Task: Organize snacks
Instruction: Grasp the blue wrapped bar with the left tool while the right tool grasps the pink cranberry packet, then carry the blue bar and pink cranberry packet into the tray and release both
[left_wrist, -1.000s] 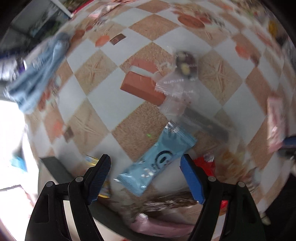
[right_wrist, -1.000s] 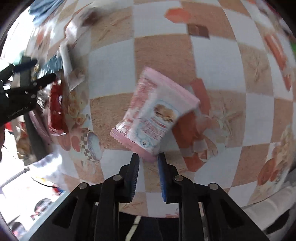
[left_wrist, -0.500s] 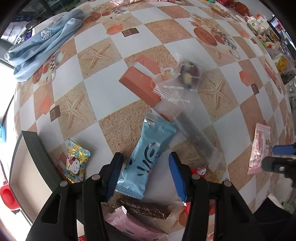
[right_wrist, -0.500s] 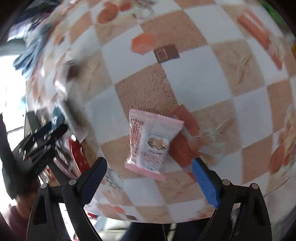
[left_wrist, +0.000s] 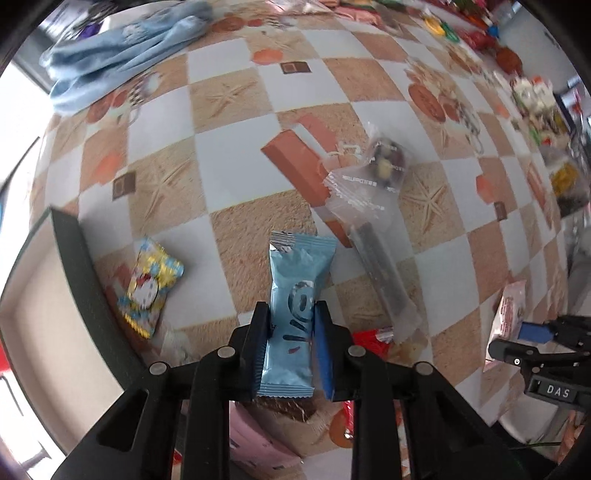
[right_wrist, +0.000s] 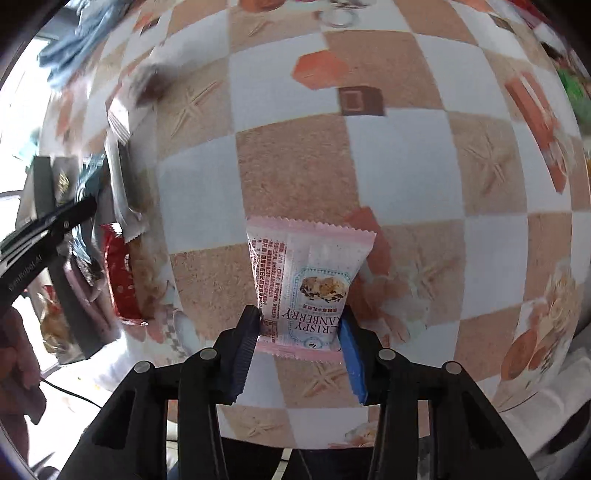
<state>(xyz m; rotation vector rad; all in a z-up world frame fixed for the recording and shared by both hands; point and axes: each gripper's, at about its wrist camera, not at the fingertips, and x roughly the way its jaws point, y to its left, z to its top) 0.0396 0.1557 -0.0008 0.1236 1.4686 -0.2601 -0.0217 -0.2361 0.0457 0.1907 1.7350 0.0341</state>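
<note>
My left gripper (left_wrist: 290, 347) is shut on a light blue snack packet (left_wrist: 295, 314), its pads pressing both long sides. My right gripper (right_wrist: 300, 352) has closed onto the near end of a pink "Crispy Cranberry" packet (right_wrist: 308, 284) lying on the checkered tablecloth; both pads touch its sides. That pink packet and the right gripper also show in the left wrist view (left_wrist: 509, 314) at the right. A yellow cartoon-cat candy packet (left_wrist: 149, 288) lies left of the blue packet, beside a dark box (left_wrist: 85, 295).
A clear packet with a dark round sweet (left_wrist: 373, 177) and a long clear packet with a dark bar (left_wrist: 384, 284) lie ahead right. Red, brown and pink packets (left_wrist: 369, 343) pile under my left gripper. Blue cloth (left_wrist: 122, 62) lies far left. Clutter lines the far right edge.
My left gripper closed from wide open onto the blue packet. My right gripper opened wide half a second ago, then closed onto the pink packet's sides.
</note>
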